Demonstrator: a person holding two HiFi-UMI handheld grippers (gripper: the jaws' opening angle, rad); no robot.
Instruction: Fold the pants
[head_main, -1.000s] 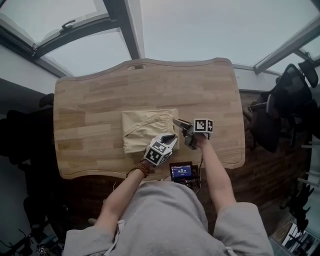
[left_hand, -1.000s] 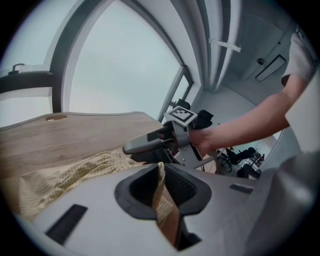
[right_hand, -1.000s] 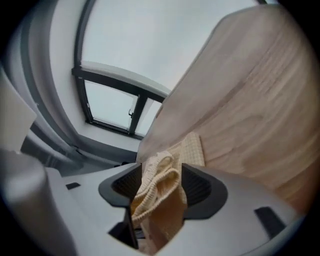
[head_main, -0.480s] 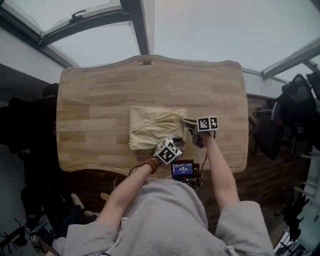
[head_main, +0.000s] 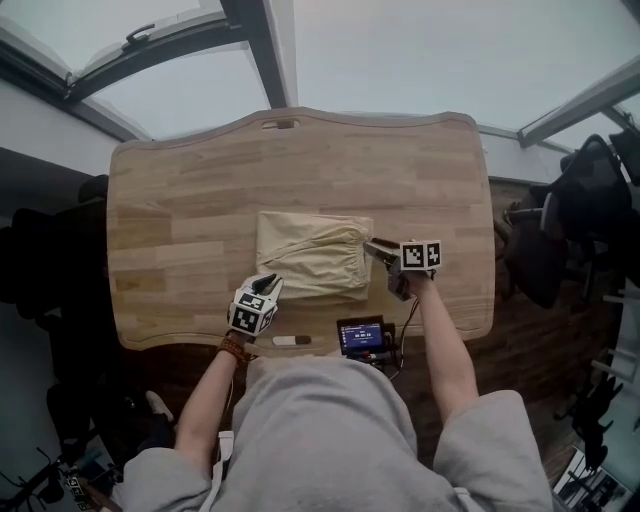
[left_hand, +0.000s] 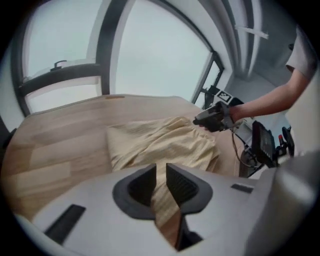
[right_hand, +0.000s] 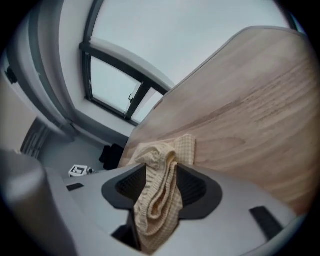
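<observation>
Observation from the remote station. The pants (head_main: 310, 255), pale yellow, lie folded into a rough rectangle at the middle of the wooden table (head_main: 180, 200), slightly right of centre in the head view. The upper layer is creased and not flat.

Right gripper (head_main: 370, 245): at the right edge of the pants. Its own view shows a thick bunch of the ribbed waistband standing between the two jaws and filling the gap, with cloth against both pads. I record it as clamped on the pants at a wide setting; the jaws have just been opening, with the cloth between them.

Left gripper (head_main: 266, 284): lower left of the pants, near the table's near edge, clear of the cloth. Its own view shows a narrow gap between the jaws with nothing in it; only table and pants are seen through the slot. The jaws have just been opening, and I record them as slightly apart and empty.

Other items: a small device with a lit screen (head_main: 362, 337) at the near edge of the table, lower centre of the frame, and a small white object (head_main: 290, 341) just left of it.
</observation>
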